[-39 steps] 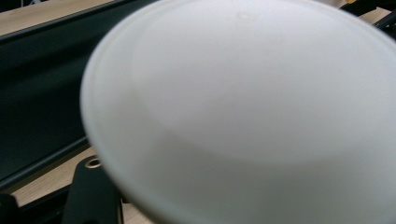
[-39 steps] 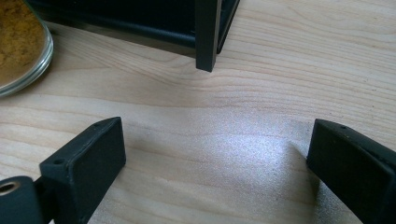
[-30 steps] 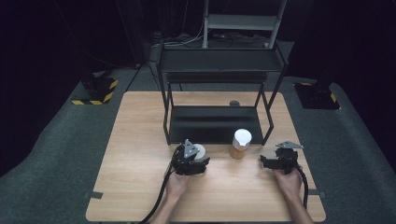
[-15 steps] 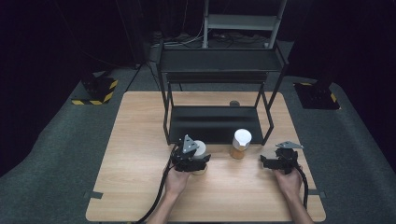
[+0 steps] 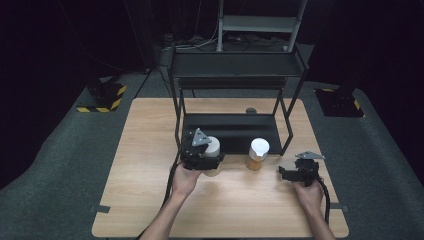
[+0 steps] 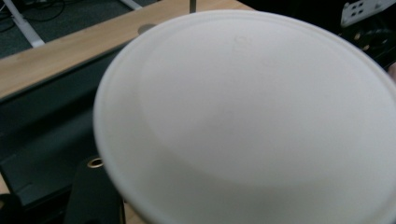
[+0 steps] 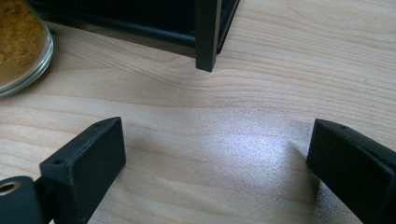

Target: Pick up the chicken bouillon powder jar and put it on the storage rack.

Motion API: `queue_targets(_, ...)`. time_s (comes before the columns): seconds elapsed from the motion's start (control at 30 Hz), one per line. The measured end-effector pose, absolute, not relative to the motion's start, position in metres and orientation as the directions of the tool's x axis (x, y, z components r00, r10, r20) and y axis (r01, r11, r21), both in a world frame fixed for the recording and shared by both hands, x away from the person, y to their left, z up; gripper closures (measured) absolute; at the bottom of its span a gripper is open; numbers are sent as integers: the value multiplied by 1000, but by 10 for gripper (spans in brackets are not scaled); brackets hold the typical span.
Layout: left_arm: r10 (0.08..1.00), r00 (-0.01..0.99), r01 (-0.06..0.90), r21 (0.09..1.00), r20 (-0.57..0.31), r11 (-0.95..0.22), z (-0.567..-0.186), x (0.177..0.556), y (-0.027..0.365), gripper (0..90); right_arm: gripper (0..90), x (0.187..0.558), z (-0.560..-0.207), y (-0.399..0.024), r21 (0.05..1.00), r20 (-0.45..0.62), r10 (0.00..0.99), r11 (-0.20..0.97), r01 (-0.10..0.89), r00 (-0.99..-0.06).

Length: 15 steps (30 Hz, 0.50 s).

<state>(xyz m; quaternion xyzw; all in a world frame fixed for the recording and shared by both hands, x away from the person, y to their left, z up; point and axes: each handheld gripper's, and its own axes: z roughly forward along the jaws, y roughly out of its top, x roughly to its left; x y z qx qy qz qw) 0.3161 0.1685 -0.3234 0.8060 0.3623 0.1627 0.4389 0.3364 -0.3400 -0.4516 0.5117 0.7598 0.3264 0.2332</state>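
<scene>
The person's left forearm reaches in from the bottom edge, its hand wrapped around the black two-jaw left gripper with the grey three-cornered plate on top; its jaws seem clamped, though the close view is blocked. The black two-jaw right gripper hangs low, jaws spread wide apart.

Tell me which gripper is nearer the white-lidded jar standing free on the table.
Right, but only just. The right gripper, jaws open, rests on the table beside the standing jar. The left gripper sits on the jar's other side, shut on a second jar.
</scene>
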Motion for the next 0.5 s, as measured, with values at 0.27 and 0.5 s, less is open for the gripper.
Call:
queue_targets(0.27, 703, 709, 424, 832, -59, -358, -279, 330, 171, 358, 40, 336, -452, -340, 735, -21, 930, 264, 625, -368)
queue_targets(0.5, 686, 726, 398, 837, -38, -376, -243, 340, 167, 358, 40, 336, -452, -340, 735, -20, 930, 263, 625, -368)
